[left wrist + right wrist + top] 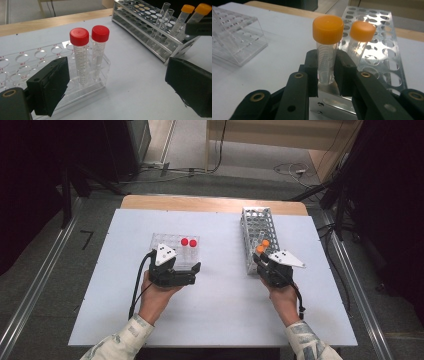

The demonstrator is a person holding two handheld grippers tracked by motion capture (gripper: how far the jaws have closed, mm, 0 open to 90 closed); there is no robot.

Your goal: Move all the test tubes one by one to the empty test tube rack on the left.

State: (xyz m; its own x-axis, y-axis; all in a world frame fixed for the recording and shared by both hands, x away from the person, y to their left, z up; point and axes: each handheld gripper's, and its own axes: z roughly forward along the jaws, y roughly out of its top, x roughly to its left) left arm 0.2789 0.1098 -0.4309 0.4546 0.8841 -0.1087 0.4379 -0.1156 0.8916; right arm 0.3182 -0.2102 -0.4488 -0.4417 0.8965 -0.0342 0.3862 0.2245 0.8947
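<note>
Right gripper [325,75] around orange-capped tube [327,47]

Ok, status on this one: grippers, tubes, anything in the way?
Right gripper shut on near orange-capped tube, still seated in metal rack. Left gripper open, short of red-capped tubes in clear rack. Nothing in the way.

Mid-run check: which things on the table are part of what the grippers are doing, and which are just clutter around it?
In play:
right gripper, shut on the near orange-capped tube
second orange-capped tube
metal rack
left gripper, open beside the clear rack
two red-capped tubes
two uncapped tubes

Lying about:
floor cables beyond the table
</note>
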